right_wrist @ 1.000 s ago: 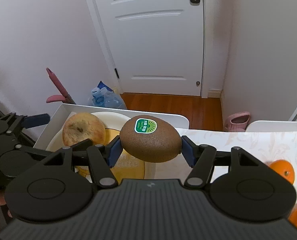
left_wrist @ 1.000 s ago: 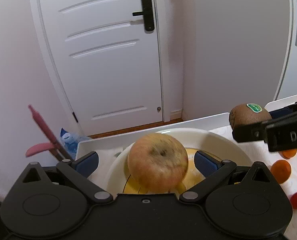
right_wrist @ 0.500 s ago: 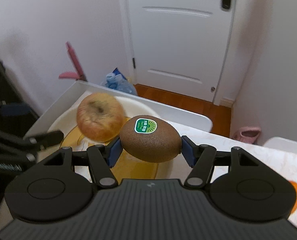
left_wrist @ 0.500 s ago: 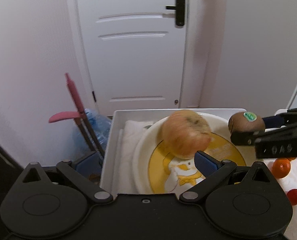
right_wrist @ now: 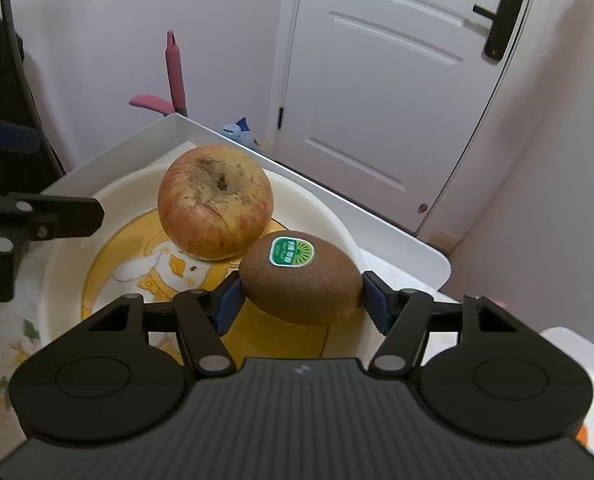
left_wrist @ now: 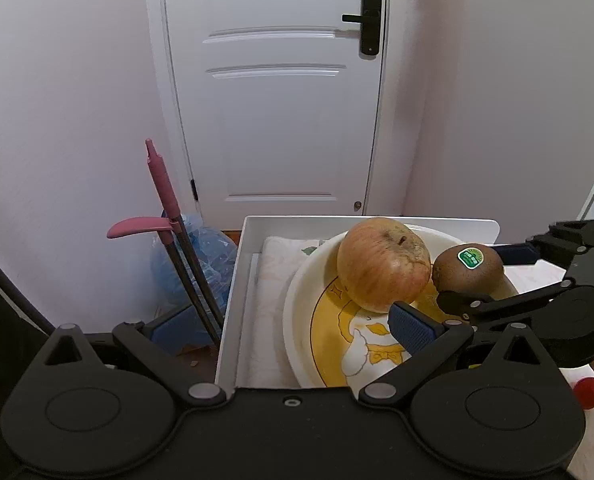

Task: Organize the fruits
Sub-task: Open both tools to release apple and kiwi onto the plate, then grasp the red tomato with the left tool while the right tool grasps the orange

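A red-yellow apple (left_wrist: pixel 383 264) lies in a white bowl (left_wrist: pixel 297 312) with a yellow duck picture; both also show in the right wrist view, the apple (right_wrist: pixel 215 212) and the bowl (right_wrist: pixel 63 252). My left gripper (left_wrist: pixel 289 328) is open and empty, drawn back to the left of the apple. My right gripper (right_wrist: pixel 301 300) is shut on a brown kiwi (right_wrist: pixel 303 278) with a green sticker, over the bowl and close beside the apple. The kiwi also shows in the left wrist view (left_wrist: pixel 467 270).
The bowl stands in a white tray (left_wrist: pixel 243 280) on a flower-patterned cloth (right_wrist: pixel 1 360). A red cherry tomato (left_wrist: pixel 587 392) lies at the right. Beyond the table's edge are a pink-handled broom (left_wrist: pixel 165 196), a blue bag (left_wrist: pixel 201 256) and a white door (left_wrist: pixel 281 88).
My left gripper has let go of the apple and pulled back left. My right gripper has carried the kiwi over the bowl, down beside the apple.
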The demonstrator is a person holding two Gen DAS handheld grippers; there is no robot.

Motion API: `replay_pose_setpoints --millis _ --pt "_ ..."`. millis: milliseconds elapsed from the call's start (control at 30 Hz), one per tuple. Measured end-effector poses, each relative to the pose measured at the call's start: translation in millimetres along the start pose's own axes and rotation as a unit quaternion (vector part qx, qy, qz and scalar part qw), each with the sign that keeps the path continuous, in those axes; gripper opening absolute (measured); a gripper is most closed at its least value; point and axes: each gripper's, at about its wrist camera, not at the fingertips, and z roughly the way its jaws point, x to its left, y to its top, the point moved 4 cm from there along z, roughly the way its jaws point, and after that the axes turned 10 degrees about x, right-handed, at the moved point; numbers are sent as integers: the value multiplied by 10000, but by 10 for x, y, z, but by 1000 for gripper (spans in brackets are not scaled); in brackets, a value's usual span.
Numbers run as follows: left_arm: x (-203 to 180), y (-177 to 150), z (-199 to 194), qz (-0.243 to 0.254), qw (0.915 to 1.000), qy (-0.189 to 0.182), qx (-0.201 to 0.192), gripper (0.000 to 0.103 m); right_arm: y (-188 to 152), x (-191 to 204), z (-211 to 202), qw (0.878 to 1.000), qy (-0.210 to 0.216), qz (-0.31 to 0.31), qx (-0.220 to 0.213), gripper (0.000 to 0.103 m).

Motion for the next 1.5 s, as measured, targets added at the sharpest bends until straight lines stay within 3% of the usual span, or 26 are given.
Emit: replay_pose_setpoints --millis 67,100,500,767,900,1267,1500 --pt "0 3 0 8 10000 -13 10 103 -6 23 -48 9997 -185 -90 -120 102" --pt "1 0 0 8 10000 -24 18 103 -12 30 -75 9993 -289 -115 -184 103" --pt "-34 19 -155 -117 9999 -75 7 103 -193 -236 -526 9967 -143 793 -38 103" --pt "-170 7 -419 -111 9998 156 -21 103 -279 -314 -1046 9882 15 1528 -104 103" --pt "-251 -19 -550 -97 9999 24 -15 103 -401 -385 -1298 9826 16 1848 -159 103" --pt "-717 -201 -948 212 9985 -470 -156 103 -1140 -806 -1893 9714 -340 2341 -202 103" --pt "-1163 -394 -1071 155 9990 -412 -107 103 -1648 -1210 -2026 9707 -378 2368 -149 103"
